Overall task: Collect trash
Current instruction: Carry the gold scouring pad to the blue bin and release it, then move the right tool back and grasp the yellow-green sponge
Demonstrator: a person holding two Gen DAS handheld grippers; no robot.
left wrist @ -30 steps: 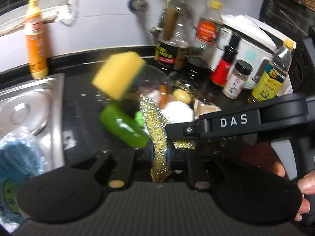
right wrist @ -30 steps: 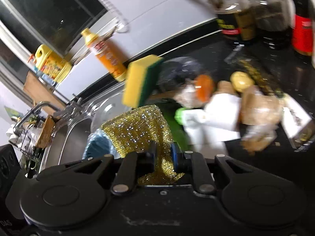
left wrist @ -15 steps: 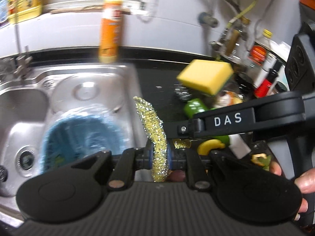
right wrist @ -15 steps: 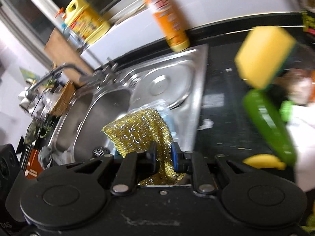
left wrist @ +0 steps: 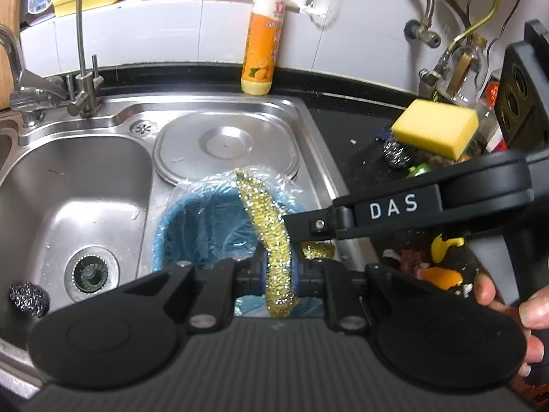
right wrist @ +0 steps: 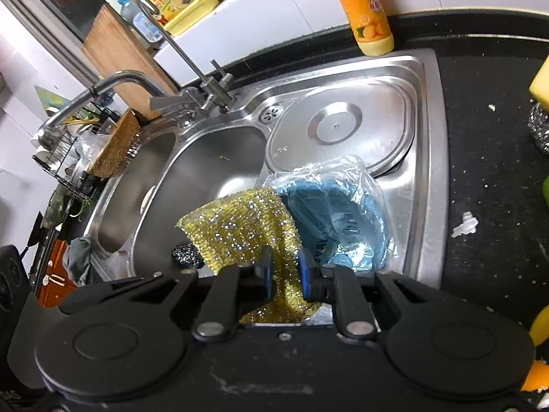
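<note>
My left gripper [left wrist: 279, 271] and my right gripper [right wrist: 284, 273] are both shut on one gold glitter scouring cloth [left wrist: 271, 226], which also shows in the right wrist view [right wrist: 240, 226]. It hangs over a blue bin lined with clear plastic [left wrist: 209, 226], seen in the right wrist view too [right wrist: 339, 213], standing in the steel sink [left wrist: 68, 189]. The right gripper's arm marked DAS [left wrist: 394, 206] crosses the left wrist view. Food scraps [left wrist: 439, 274] lie on the black counter at the right.
A yellow sponge [left wrist: 435, 127] rests on a steel wool ball [left wrist: 398, 152] on the counter. An orange detergent bottle [left wrist: 264, 34] stands behind the sink. A tap [left wrist: 82, 51] stands at the back left. Another steel wool ball [left wrist: 29, 298] lies in the basin.
Both grippers have swung left with the gold cloth, from over the counter scraps to over the sink and blue bin. The sponge and scraps have shifted to the right edge of view.
</note>
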